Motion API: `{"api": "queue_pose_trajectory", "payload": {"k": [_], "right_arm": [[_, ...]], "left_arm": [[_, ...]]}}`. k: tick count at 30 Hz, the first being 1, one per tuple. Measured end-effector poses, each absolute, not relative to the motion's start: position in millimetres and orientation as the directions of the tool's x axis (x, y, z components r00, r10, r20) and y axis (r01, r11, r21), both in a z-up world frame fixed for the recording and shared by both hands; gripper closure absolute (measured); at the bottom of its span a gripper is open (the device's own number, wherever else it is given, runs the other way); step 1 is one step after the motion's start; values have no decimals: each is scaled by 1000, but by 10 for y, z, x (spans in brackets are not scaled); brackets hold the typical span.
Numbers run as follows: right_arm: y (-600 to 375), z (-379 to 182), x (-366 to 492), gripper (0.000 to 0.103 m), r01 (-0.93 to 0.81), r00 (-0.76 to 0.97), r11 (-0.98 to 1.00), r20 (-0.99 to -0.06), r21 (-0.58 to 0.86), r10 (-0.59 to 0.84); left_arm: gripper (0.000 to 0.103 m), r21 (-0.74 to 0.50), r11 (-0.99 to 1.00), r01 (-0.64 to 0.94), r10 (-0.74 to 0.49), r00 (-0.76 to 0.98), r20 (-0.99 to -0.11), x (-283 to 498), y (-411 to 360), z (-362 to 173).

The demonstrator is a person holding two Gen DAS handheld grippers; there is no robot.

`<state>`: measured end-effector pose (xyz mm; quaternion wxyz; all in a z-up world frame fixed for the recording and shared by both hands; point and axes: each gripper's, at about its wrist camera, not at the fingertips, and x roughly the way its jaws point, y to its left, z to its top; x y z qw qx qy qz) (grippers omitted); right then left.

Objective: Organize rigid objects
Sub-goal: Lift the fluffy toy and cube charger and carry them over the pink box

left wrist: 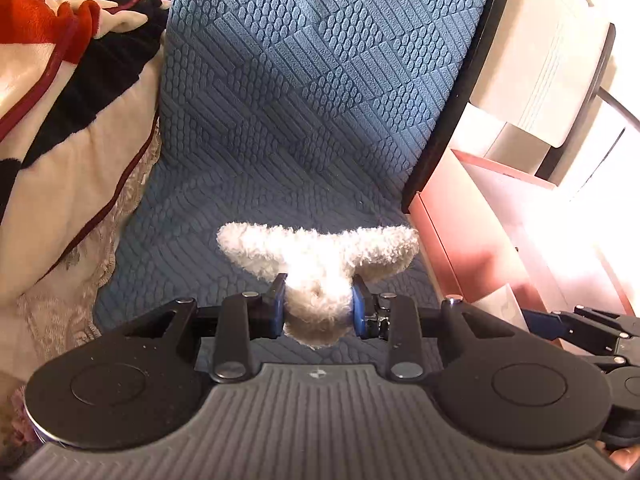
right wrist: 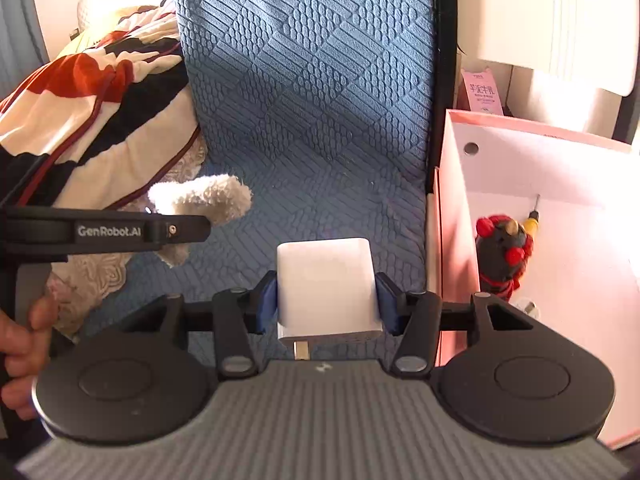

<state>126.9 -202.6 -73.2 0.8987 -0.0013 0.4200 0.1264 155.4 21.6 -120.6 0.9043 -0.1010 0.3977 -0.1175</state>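
Left wrist view. Left tongs [left wrist: 319, 306] clamped on a white fluffy toy [left wrist: 320, 260], blue pads [left wrist: 357, 312] pressed into its narrow middle. Toy held just above the blue quilted bed cover [left wrist: 300, 92], two woolly lobes spread to either side past the tips. Rumpled blanket [left wrist: 68, 80] in cream, red and black heaped at left edge of the cover; lace trim beneath it. Pink box [left wrist: 472, 236] at right, just beside the bed edge, washed out by strong light. Part of right tongs [left wrist: 576, 328] poking in at lower right, over the box side. White furniture above the box, detail blown out.

Right wrist view. Right tongs [right wrist: 327, 304] closed on a white charger block [right wrist: 326, 280], pads against its two flat sides, metal plug end facing back toward the camera. Block held over the blue cover [right wrist: 312, 92], close to the bed's right edge. Left tongs [right wrist: 160, 230] seen side-on at left, fluffy toy [right wrist: 208, 200] sticking out beyond them. Hand [right wrist: 28, 340] on the handle at far left. Pink box [right wrist: 560, 280] open at right, white inside, round hole in one wall. In it: a dark plush figure with red trim [right wrist: 504, 252] leaning against the near wall, a small yellow-handled screwdriver [right wrist: 534, 214] beside it. Pink carton [right wrist: 482, 90] standing behind the box.
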Motion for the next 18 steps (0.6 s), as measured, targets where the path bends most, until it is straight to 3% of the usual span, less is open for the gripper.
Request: {"api": "queue_pose_trajectory", "payload": {"k": [18], "right_arm": [[-2150, -522, 1076, 49, -225, 626, 967, -743, 119, 237]], "left_arm": [[67, -311, 939, 145, -324, 677, -661, 1377, 38, -914]]}}
